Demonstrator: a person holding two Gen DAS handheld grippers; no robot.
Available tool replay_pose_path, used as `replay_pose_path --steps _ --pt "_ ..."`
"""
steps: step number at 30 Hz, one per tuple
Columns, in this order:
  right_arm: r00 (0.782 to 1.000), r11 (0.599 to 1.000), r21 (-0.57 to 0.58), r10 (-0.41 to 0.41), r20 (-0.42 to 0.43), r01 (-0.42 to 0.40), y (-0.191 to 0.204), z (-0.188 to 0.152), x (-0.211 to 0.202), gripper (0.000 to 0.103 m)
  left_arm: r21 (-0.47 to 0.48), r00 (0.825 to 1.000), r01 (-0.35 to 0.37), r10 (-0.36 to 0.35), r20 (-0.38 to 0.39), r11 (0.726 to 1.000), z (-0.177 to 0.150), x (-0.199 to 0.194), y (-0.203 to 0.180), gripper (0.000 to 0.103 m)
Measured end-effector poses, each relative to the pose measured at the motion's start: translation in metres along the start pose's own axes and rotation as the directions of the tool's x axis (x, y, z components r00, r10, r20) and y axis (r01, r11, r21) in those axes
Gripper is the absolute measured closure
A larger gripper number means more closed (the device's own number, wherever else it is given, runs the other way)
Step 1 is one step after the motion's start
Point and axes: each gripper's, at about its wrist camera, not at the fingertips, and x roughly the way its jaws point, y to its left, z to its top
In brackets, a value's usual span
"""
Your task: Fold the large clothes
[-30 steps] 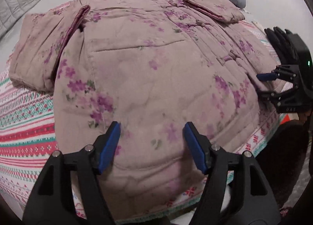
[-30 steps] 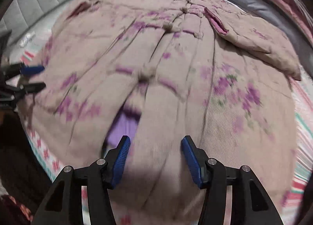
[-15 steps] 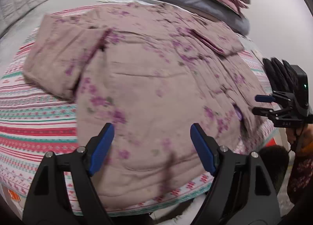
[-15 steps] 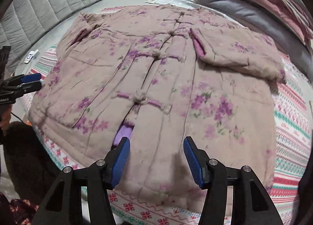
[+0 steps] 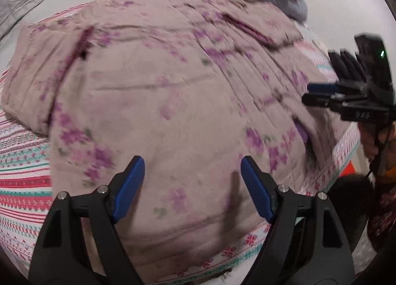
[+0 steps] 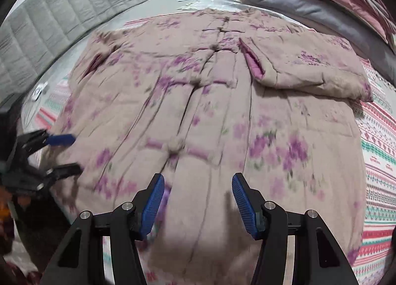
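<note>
The padded floral jacket (image 6: 198, 102) lies flat, front up, on the striped blanket (image 6: 378, 141) — both sleeves folded in over its body, as before. At its near hem, the left gripper (image 5: 192, 186) has dropped closer than half a second ago, jaws wide and empty. To its right, the right gripper (image 6: 198, 201) has also come nearer the hem — jaws wide, holding nothing.
</note>
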Motion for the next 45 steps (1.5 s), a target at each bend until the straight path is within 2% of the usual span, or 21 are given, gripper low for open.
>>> replay_pose_path --steps 5,8,12,13,14,15,16,17,18,20,22,23,27,28,30,34,38,40,43,44,45 --pt "0.998 0.998 0.065 -0.008 0.06 0.004 -0.005 0.053 0.021 0.045 -0.156 0.987 -0.111 0.127 0.095 0.982 0.028 -0.02 0.053 0.023" --pt "0.996 0.996 0.088 -0.005 0.095 -0.004 -0.004 0.071 0.031 0.04 -0.17 0.951 -0.256 0.28 0.134 0.951 0.046 -0.018 0.076 0.023" --pt "0.993 0.997 0.069 0.008 0.117 -0.016 0.0 0.081 0.047 0.037 -0.154 0.914 -0.37 0.389 0.114 0.916 0.068 0.014 0.099 0.023" --pt "0.993 0.997 0.074 0.017 0.117 -0.026 0.001 0.08 0.049 0.037 -0.167 0.911 -0.379 0.399 0.107 0.91 0.072 0.022 0.106 0.031" --pt "0.993 0.996 0.082 0.027 0.113 -0.037 -0.001 0.083 0.056 0.037 -0.182 0.909 -0.381 0.403 0.103 0.906 0.075 0.026 0.112 0.049" --pt "0.994 0.995 0.09 0.031 0.108 -0.041 -0.004 0.081 0.061 0.037 -0.215 0.922 -0.344 0.372 0.105 0.914 0.079 0.027 0.122 0.06" --pt "0.995 0.994 0.099 0.032 0.095 -0.041 -0.007 0.087 0.071 0.037 -0.238 0.934 -0.307 0.34 0.111 0.921 0.081 0.025 0.126 0.083" --pt "0.996 0.994 0.101 0.029 0.083 -0.037 -0.004 0.082 0.075 0.037 -0.277 0.944 -0.263 0.306 0.125 0.924 0.085 0.017 0.133 0.086" --pt "0.997 0.995 0.099 0.022 0.07 -0.029 -0.007 0.082 0.08 0.037 -0.3 0.936 -0.269 0.321 0.143 0.915 0.089 0.006 0.136 0.092" --pt "0.998 0.996 0.094 0.002 0.069 -0.008 -0.013 0.081 0.081 0.037 -0.32 0.87 -0.366 0.443 0.216 0.874 0.096 -0.025 0.142 0.095" --pt "0.996 0.993 0.115 -0.023 0.082 0.013 -0.022 0.089 0.085 0.037 -0.334 0.777 -0.459 0.554 0.3 0.824 0.109 -0.062 0.156 0.095" --pt "0.996 0.992 0.128 -0.026 0.086 0.015 -0.027 0.086 0.083 0.037 -0.345 0.743 -0.495 0.595 0.308 0.797 0.114 -0.073 0.166 0.095" --pt "0.994 0.98 0.199 0.001 0.112 -0.024 -0.041 0.099 0.09 0.037 -0.427 0.597 -0.62 0.749 0.288 0.658 0.138 -0.113 0.223 0.096" --pt "0.993 0.977 0.21 0.01 0.116 -0.034 -0.045 0.097 0.09 0.037 -0.437 0.575 -0.638 0.769 0.278 0.634 0.14 -0.119 0.233 0.096" --pt "0.992 0.973 0.225 0.017 0.123 -0.045 -0.049 0.108 0.095 0.037 -0.464 0.506 -0.691 0.829 0.236 0.554 0.149 -0.131 0.266 0.096" --pt "0.99 0.976 0.218 -0.022 0.139 -0.009 -0.053 0.1 0.085 0.037 -0.5 0.447 -0.737 0.883 0.146 0.455 0.145 -0.141 0.318 0.096" --pt "0.986 0.979 0.201 -0.059 0.154 0.027 -0.045 0.108 0.082 0.037 -0.506 0.371 -0.793 0.928 0.038 0.338 0.13 -0.134 0.371 0.096" --pt "0.983 0.978 0.199 -0.092 0.158 0.059 -0.044 0.119 0.084 0.037 -0.52 0.359 -0.801 0.933 -0.021 0.297 0.12 -0.133 0.392 0.096" --pt "0.977 0.972 0.208 -0.147 0.156 0.113 -0.053 0.117 0.07 0.037 -0.561 0.388 -0.79 0.911 -0.144 0.248 0.103 -0.126 0.426 0.093" --pt "0.974 0.969 0.21 -0.165 0.154 0.131 -0.058 0.123 0.07 0.037 -0.551 0.36 -0.81 0.912 -0.195 0.202 0.098 -0.122 0.43 0.088" --pt "0.972 0.967 0.207 -0.182 0.151 0.149 -0.064 0.128 0.068 0.037 -0.536 0.348 -0.823 0.913 -0.214 0.188 0.094 -0.119 0.43 0.08"
